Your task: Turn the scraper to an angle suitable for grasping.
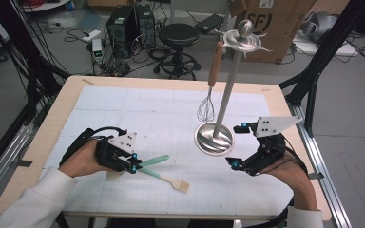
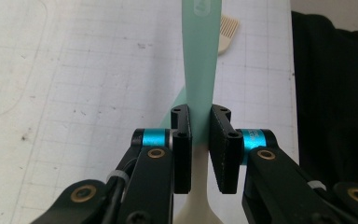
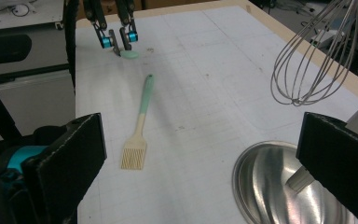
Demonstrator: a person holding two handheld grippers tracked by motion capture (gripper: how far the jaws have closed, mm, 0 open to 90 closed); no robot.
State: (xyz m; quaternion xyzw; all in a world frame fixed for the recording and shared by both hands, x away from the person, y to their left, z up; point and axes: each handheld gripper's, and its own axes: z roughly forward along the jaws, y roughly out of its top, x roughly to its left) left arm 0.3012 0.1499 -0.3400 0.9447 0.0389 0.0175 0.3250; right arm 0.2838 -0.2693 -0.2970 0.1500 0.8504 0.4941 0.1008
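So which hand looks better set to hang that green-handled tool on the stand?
Probably the left. Its fingers are already shut on the green-handled tool. The right gripper, open and holding nothing, sits closer to the stand, where the whisk hangs.

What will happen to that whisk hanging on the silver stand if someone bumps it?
The whisk hangs by its handle from the stand, so it would probably swing. Its thin wire loops look springy. The tall stand's wide round base likely resists tipping.
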